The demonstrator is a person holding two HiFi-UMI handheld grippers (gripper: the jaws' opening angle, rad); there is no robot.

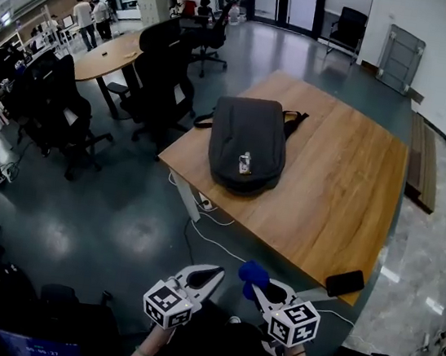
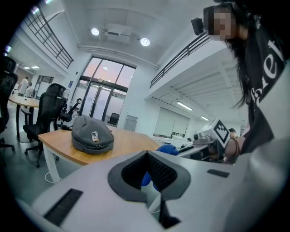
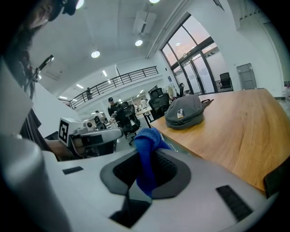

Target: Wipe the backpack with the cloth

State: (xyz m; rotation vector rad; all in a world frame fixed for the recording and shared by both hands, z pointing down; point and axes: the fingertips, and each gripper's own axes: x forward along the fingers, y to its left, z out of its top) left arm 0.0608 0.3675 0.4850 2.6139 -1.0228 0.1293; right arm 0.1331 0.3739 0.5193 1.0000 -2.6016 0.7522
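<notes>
Wiping has not begun: the right tongs (image 1: pixel 263 291) grip the cloth (image 1: pixel 252 272) (left tongs (image 1: pixel 214 274) clenched on nothing), both well short of the backpack (image 1: pixel 248 142) on the counter (image 1: pixel 337 189).

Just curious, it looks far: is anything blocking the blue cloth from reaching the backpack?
Nothing visible. The right gripper holds the cloth short of the table; only bare wood lies before the backpack. A black phone sits at the near corner, off to one side.
</notes>
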